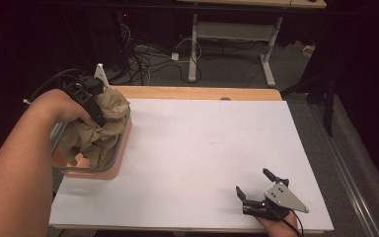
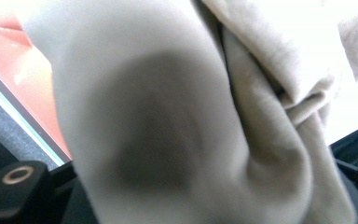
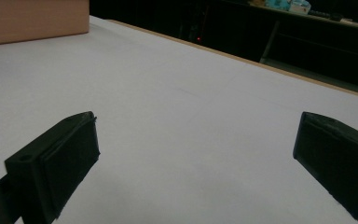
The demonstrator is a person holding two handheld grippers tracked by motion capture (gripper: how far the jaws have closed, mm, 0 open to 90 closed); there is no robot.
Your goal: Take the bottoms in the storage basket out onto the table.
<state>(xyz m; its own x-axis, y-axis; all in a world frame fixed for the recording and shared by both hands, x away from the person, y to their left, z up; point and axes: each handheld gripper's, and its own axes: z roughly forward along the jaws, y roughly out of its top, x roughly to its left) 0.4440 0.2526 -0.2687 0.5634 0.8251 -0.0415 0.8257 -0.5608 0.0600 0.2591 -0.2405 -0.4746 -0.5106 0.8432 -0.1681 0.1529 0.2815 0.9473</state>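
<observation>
A crumpled tan cloth (image 1: 101,128) bulges out of an orange bin (image 1: 121,153) with a grey rim at the table's left edge. My left gripper (image 1: 91,101) is shut on the cloth's upper part, above the bin. Seen from the left gripper view, the cloth (image 2: 191,112) hangs close and blurred in front of the lens, with the bin's orange wall (image 2: 23,70) behind it. My right gripper (image 1: 255,188) rests low near the table's front right, jaws open and nothing between them; in the right gripper view its gap (image 3: 196,158) spans bare white surface.
A white sheet (image 1: 202,148) covers the wooden table. The bin's orange side (image 3: 32,18) stands at the far left of the right gripper view. Beyond the table's far edge are a desk frame (image 1: 227,44) and cables (image 1: 143,61) on the floor.
</observation>
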